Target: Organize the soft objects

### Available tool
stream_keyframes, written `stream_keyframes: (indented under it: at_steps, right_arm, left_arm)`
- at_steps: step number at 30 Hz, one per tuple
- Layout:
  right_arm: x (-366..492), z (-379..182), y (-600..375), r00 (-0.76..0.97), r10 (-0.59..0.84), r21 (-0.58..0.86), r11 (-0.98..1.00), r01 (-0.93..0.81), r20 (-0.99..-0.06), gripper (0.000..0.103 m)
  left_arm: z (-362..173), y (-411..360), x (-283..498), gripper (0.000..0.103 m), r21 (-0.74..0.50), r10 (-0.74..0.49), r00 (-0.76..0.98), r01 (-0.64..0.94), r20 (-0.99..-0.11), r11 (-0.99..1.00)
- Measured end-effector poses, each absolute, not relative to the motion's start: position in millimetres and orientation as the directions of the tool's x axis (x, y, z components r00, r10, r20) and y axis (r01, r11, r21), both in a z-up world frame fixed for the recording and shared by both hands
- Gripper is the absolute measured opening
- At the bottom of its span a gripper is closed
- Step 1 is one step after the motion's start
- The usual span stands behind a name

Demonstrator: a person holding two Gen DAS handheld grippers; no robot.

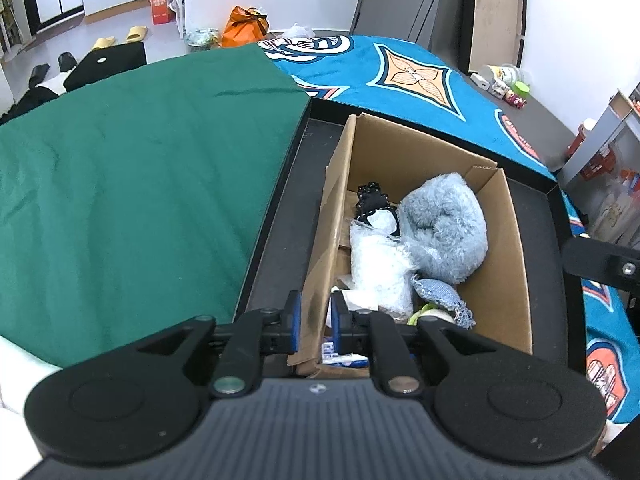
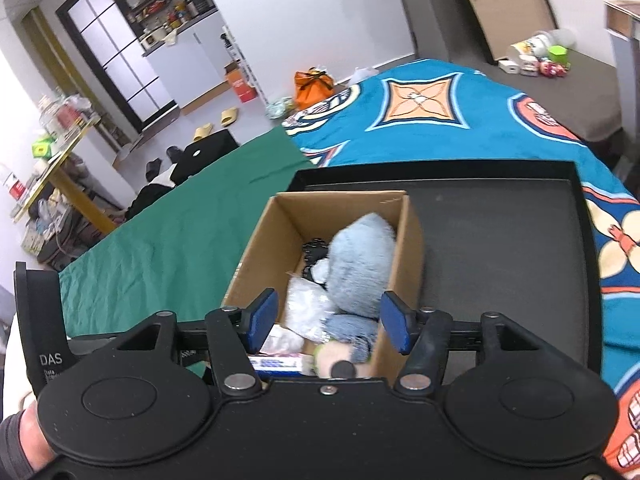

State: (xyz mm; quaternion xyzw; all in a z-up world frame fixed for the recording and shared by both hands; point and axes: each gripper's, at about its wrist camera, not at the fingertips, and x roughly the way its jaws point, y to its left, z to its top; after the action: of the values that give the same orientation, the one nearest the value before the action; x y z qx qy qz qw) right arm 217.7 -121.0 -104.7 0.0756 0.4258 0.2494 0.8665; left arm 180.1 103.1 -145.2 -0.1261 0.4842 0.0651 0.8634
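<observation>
My left gripper is clamped on the near-left wall of the brown cardboard box, I judge to steady it while the other hand works. The box sits inside a shallow black tray on the bed, between a green cloth on the left and a blue patterned blanket on the far and right sides. My right gripper hangs over the near end of the box with its jaws apart and nothing between them. The soft things lie in the box: a fluffy pale-blue plush, a crinkled clear plastic bag, a small blue denim pouch and a black beaded piece toward the far end. The box walls and the crowding leave little room to reach in.
</observation>
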Motion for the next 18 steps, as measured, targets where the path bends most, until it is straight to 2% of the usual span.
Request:
stream_keyframes:
  at_steps: [3, 7, 11, 15, 17, 18]
  right_arm:
    - [215.8, -105.1, -134.3, 0.523, 0.490, 0.349, 0.869, -0.350, -0.697, 0.061]
    - [214.6, -104.2, -148.9, 0.533, 0.483, 0.354, 0.875, -0.331, -0.695, 0.067]
    - [214.0, -102.7, -166.3, 0.551, 0.474, 0.361, 0.880, -0.307, -0.687, 0.075]
    - [215.1, -101.7, -183.7, 0.565, 0.461, 0.367, 0.887, -0.279, -0.685, 0.081]
    - [214.6, -101.4, -191.9, 0.568, 0.457, 0.369, 0.889, -0.271, -0.685, 0.082]
    - [214.5, -100.7, -195.7, 0.570, 0.454, 0.369, 0.890, -0.267, -0.684, 0.083]
  left_arm:
    - [-142.7, 103.0, 179.7, 0.014, -0.144, 0.000, 0.512, -0.242, -0.859, 0.960]
    - [-138.4, 102.4, 180.5, 0.023, -0.115, 0.033, 0.493, -0.267, -0.870, 0.957]
    - [-129.5, 100.6, 176.5, 0.026, -0.107, 0.054, 0.496, -0.290, -0.867, 0.951]
    - [-118.4, 92.7, 174.9, 0.036, -0.114, 0.043, 0.499, -0.280, -0.866, 0.953]
    - [-109.9, 87.8, 174.6, 0.043, -0.107, 0.050, 0.509, -0.274, -0.859, 0.956]
    - [-105.7, 85.5, 175.1, 0.050, -0.106, 0.051, 0.511, -0.273, -0.858, 0.956]
